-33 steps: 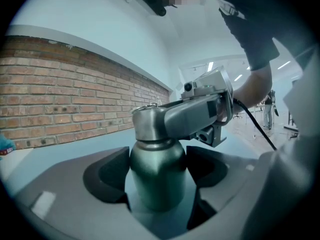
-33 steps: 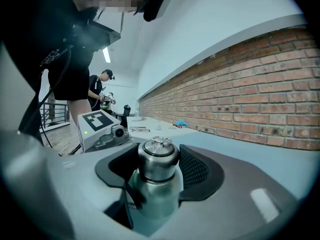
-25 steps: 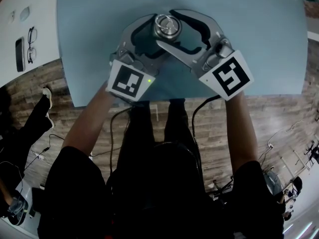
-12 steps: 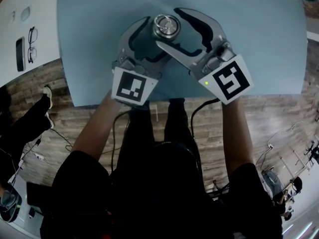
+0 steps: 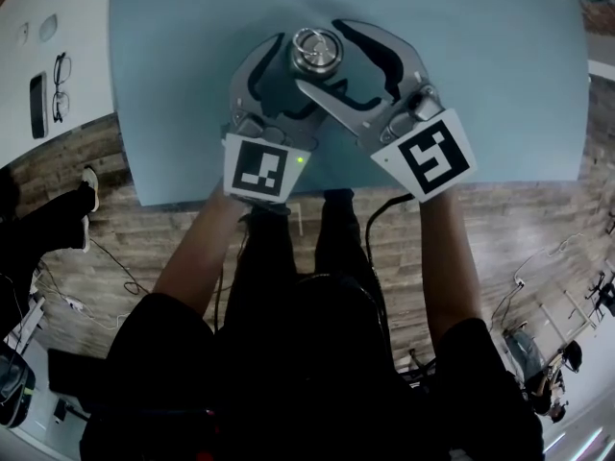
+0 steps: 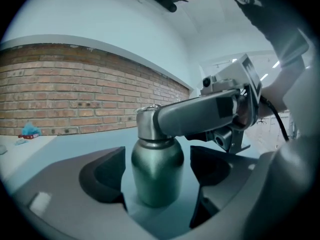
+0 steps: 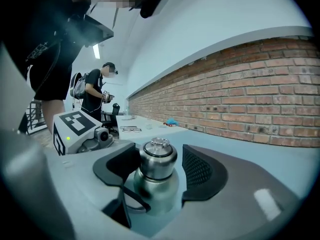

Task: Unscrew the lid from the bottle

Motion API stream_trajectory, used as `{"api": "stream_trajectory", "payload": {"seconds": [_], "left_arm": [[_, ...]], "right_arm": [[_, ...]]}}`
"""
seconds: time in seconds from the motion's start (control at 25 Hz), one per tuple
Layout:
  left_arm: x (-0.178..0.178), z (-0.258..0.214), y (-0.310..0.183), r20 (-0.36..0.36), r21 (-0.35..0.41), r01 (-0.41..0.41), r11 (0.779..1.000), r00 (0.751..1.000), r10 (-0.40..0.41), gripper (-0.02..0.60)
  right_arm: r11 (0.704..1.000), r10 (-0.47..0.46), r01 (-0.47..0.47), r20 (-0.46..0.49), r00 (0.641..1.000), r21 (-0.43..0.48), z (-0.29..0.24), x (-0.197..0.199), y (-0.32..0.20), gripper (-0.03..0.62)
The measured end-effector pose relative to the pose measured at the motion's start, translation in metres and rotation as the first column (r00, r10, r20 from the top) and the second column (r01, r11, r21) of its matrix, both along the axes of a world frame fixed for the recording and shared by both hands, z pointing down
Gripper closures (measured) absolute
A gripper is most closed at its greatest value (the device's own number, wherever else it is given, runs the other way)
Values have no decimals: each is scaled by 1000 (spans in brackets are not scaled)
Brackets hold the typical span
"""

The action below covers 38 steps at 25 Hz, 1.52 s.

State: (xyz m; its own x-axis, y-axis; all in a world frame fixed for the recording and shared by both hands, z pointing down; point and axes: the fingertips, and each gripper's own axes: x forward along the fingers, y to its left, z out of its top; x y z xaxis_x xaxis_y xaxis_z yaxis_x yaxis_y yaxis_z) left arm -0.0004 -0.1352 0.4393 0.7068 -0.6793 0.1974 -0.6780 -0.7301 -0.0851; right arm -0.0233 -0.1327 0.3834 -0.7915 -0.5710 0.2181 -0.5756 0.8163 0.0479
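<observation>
Dim, even indoor light with soft shadows; wide-angle views bend at dark rounded edges, nearest parts blurred.

A pale blue table [image 5: 500, 84] stands on wood-plank floor [image 5: 538, 219], a brick wall [image 7: 260, 84] beyond.

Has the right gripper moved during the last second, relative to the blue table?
Yes, slightly. In the head view the right gripper has drifted left along the near edge of the table.
</observation>
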Motion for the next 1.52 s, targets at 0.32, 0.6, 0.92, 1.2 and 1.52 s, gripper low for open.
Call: {"api": "stream_trajectory", "payload": {"seconds": [0.32, 0.6, 0.92, 1.2, 1.52], "left_arm": [[1, 0, -3, -19, -13, 79, 997, 997, -80, 178], [1, -1, -6, -31, -12, 136, 991, 990, -136, 179], [3, 1, -3, -29, -25, 233, 972, 972, -234, 179], [0, -2, -4, -51, -13, 317, 948, 947, -318, 181], [-4, -1, -9, -61, -14, 415, 910, 908, -415, 184]], "right_arm": [[1000, 22, -21, 13, 1000, -10, 0, 0, -1, 296], [999, 34, -33, 22, 999, -11, -2, 0, -3, 299], [996, 85, -83, 59, 995, -35, -4, 1, -2, 304], [995, 98, -96, 38, 995, -40, 0, -2, 1, 309], [996, 87, -88, -15, 996, -21, 2, 1, -2, 318]]}}
